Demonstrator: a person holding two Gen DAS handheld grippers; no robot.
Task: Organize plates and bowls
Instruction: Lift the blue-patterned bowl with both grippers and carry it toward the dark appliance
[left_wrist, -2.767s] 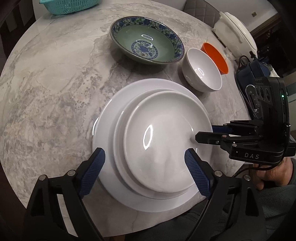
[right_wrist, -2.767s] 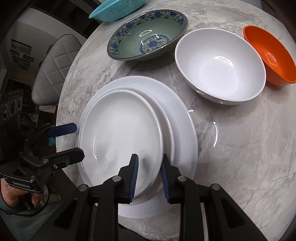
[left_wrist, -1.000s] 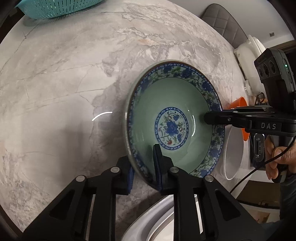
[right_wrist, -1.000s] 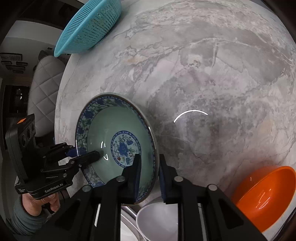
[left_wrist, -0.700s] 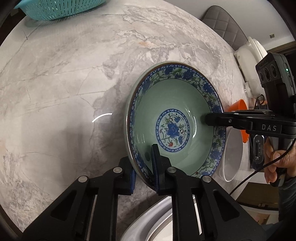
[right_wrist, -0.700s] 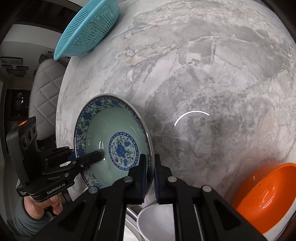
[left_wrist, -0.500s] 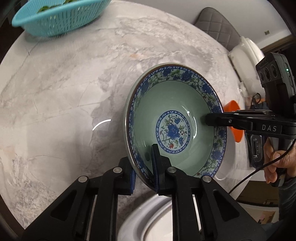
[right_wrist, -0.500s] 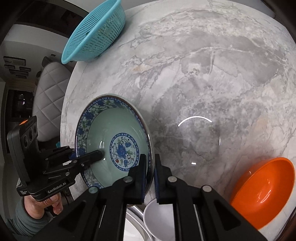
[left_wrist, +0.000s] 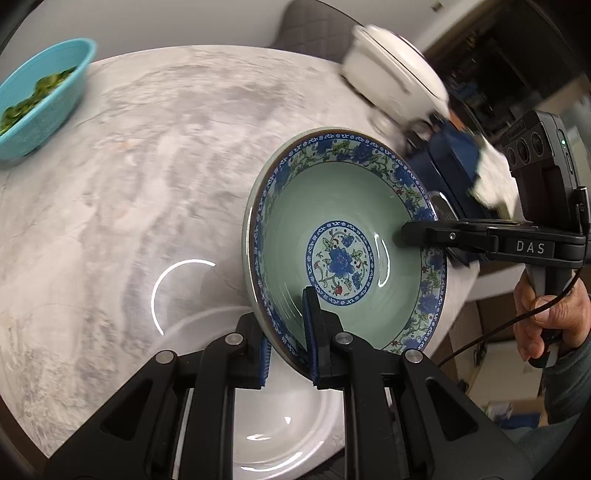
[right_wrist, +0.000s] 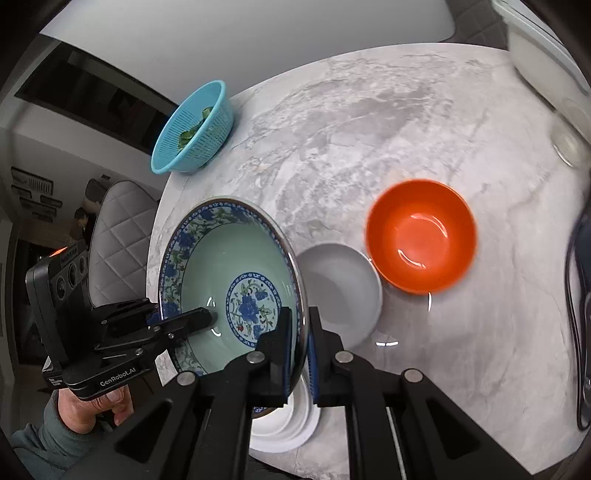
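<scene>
The patterned bowl is held tilted above the marble surface, over the white plates at lower centre. Left gripper and right gripper each clamp opposite rim sections. Right view: white bowl apparently touching the orange bowl; blue basket upper left.

A wide celadon-green ceramic bowl with a blue floral rim and centre medallion is held tilted above stacked white round plates. A plain white bowl sits beside a glossy orange bowl, rims nearly touching, upright.
</scene>
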